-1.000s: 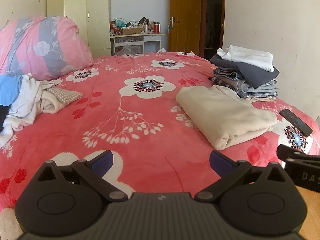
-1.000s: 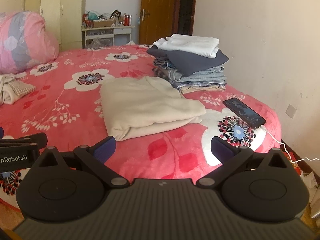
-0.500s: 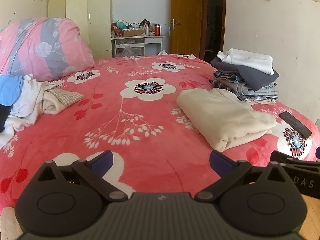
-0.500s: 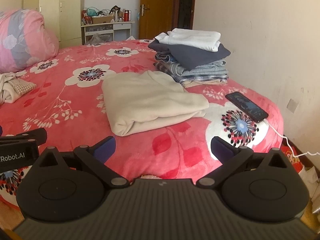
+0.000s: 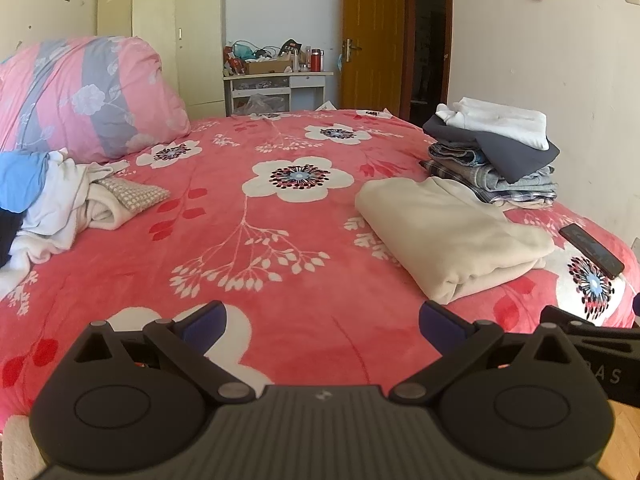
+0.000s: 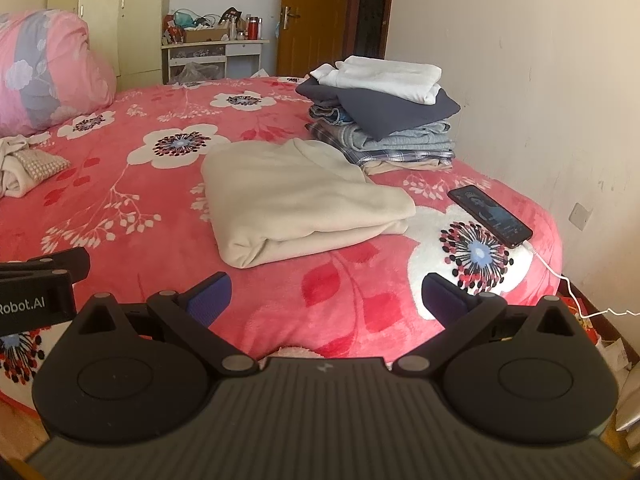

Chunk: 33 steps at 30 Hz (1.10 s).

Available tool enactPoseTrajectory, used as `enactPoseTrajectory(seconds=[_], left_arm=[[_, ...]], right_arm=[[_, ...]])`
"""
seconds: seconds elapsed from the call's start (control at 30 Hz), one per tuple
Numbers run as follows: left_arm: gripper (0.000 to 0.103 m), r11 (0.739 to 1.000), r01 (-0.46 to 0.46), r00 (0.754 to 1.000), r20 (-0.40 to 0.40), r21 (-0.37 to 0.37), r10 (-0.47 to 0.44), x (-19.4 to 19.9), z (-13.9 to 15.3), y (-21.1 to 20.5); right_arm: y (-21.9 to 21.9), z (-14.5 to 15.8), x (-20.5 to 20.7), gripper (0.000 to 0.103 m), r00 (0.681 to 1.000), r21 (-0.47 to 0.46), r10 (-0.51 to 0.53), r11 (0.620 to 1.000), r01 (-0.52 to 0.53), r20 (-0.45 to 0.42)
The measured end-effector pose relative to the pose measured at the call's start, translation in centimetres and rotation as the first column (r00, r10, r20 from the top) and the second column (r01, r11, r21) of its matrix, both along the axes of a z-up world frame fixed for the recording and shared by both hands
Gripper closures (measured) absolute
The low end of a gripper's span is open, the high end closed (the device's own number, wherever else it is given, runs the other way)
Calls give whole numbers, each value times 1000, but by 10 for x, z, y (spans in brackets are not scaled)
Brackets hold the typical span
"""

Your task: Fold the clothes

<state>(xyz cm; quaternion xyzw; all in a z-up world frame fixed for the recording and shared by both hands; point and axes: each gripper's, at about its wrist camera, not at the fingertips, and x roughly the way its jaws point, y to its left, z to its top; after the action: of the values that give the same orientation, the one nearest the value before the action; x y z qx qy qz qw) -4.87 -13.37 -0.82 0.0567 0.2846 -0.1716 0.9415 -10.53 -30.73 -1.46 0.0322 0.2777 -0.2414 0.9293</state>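
Note:
A folded cream garment (image 5: pixel 448 236) (image 6: pixel 300 196) lies on the red floral bed (image 5: pixel 260 280) (image 6: pixel 140 184), right of centre. Behind it stands a stack of folded clothes (image 5: pixel 492 156) (image 6: pixel 384 116) with a white piece on top. A heap of unfolded clothes (image 5: pixel 60 200) (image 6: pixel 24 164) lies at the left by the pink quilt. My left gripper (image 5: pixel 320 320) is open and empty above the bed's near edge. My right gripper (image 6: pixel 326 294) is open and empty, short of the cream garment.
A black phone (image 5: pixel 592 245) (image 6: pixel 490 216) on a white cable (image 6: pixel 560 284) lies at the bed's right edge by the wall. A rolled pink quilt (image 5: pixel 84 92) sits at the back left. A cluttered desk (image 5: pixel 276 80), wardrobe and wooden door stand beyond the bed.
Both grippers have risen and pulled back slightly; the bed and clothes sit lower and a little farther in view. Both stay open. No cloth has moved.

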Motion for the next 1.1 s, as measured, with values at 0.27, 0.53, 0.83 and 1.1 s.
enactPoseTrajectory(seconds=[0.27, 0.53, 0.83, 1.1], left_arm=[[0, 1000, -2, 1000, -7, -4, 2, 3, 1, 3], [0, 1000, -12, 1000, -15, -5, 12, 5, 0, 6], [0, 1000, -14, 1000, -24, -3, 14, 7, -2, 6], [0, 1000, -16, 999, -28, -2, 16, 8, -3, 7]], right_arm=[[2, 0, 2, 1, 1000, -5, 4, 1000, -4, -4], [3, 0, 3, 1, 1000, -3, 6, 1000, -6, -7], [4, -1, 6, 1, 1000, -3, 7, 1000, -7, -13], [4, -3, 7, 1, 1000, 2, 6, 1000, -6, -19]])
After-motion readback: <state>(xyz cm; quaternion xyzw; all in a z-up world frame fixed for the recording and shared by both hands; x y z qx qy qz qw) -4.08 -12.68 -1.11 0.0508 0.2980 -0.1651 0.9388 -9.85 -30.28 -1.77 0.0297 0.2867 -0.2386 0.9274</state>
